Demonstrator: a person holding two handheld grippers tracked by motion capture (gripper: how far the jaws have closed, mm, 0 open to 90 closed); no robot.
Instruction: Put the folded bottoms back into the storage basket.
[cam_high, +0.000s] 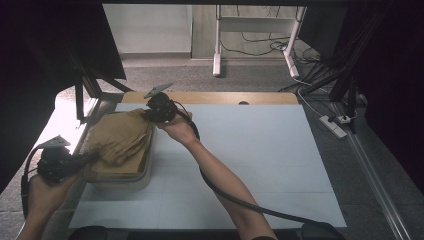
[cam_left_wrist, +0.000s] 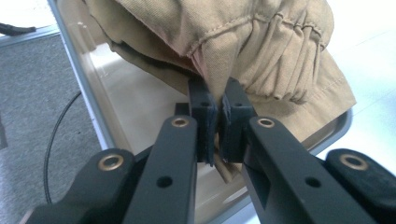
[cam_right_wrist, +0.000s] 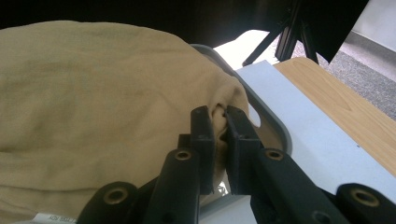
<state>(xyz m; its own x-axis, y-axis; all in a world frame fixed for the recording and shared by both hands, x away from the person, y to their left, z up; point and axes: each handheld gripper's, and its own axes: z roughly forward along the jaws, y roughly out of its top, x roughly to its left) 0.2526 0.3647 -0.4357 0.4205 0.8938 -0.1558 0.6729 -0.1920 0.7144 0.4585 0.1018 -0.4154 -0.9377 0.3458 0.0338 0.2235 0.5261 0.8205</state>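
Note:
A tan folded garment (cam_high: 120, 137) lies in a clear plastic bin (cam_high: 142, 172) at the left of the white table top. My left gripper (cam_high: 92, 156) is at the bin's near left side, shut on a fold of the garment (cam_left_wrist: 261, 51) beside its elastic cuff. My right gripper (cam_high: 149, 116) is at the bin's far right corner, shut on a pinch of the garment (cam_right_wrist: 93, 93) just inside the bin rim (cam_right_wrist: 271, 116). In both gripper views the jaws stand close together with cloth between them.
The white mat (cam_high: 260, 150) stretches to the right of the bin. A wooden table edge (cam_high: 225, 97) runs along the back. Black stand legs (cam_high: 85, 95) rise at the left, and cables and a power strip (cam_high: 334, 125) lie on the floor at the right.

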